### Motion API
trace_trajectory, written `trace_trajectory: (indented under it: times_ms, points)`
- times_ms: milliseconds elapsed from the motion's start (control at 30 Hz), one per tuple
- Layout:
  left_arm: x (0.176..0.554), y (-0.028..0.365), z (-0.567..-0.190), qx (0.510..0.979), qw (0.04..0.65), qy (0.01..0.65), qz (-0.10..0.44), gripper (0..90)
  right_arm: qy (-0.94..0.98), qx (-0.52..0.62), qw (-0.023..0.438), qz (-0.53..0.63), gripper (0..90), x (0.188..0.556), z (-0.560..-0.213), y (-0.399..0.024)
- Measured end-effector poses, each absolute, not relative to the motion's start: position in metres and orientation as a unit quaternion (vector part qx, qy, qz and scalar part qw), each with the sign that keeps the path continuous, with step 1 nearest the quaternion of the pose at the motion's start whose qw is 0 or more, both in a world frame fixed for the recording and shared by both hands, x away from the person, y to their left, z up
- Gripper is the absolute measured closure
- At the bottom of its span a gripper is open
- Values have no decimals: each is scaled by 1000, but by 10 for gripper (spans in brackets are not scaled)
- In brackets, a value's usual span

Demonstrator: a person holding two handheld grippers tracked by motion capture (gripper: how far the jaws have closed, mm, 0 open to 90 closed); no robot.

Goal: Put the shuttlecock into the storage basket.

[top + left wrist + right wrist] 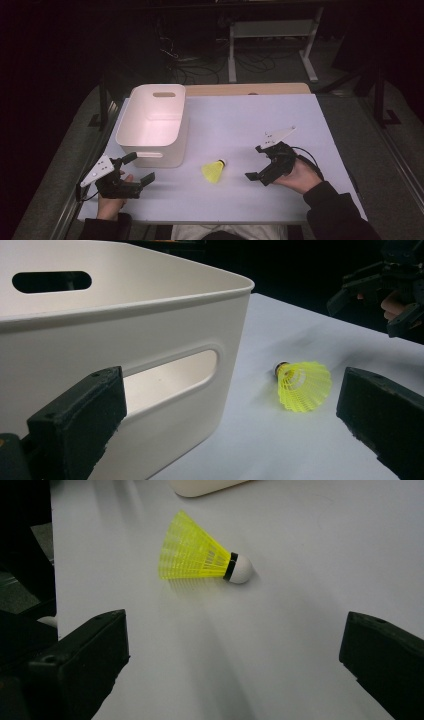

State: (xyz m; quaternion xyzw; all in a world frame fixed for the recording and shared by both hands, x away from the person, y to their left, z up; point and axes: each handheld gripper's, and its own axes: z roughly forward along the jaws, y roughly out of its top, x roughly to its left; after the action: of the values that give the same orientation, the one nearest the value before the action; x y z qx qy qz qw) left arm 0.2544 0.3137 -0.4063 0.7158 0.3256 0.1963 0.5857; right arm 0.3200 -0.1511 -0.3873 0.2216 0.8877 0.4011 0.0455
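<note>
A yellow shuttlecock [213, 171] with a white cork lies on its side on the white table [260, 115], between my two grippers. My left gripper [138, 168] is open at the front left, just before the white bin [155, 122]. In the left gripper view the shuttlecock [304, 385] lies ahead, toward the right jaw, with the bin's wall [150, 315] on the left. My right gripper [255, 162] is open to the shuttlecock's right. The right gripper view has the shuttlecock [200, 557] lying ahead of the wide jaws, cork pointing right. Nothing is between either pair of jaws.
The bin is empty, has handle slots and stands at the table's left. A wooden strip [250, 89] borders the far edge. A table frame [272, 30] and cables lie on the dark floor beyond. The right gripper [385, 290] appears far off in the left gripper view.
</note>
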Motion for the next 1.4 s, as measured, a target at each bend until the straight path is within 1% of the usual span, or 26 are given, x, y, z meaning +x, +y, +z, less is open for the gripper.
trace_trajectory:
  times_ms: [400,1267,1400]
  points:
    - [254,314,-406,716,586,325,196,0,896,204,31,392,0,323,-391,-138]
    - [254,314,-406,716,585,326,196,0,913,167,15,371,0,328,-398,-112]
    - [254,314,-406,716,585,325,196,0,915,161,9,370,38,328,-398,-109]
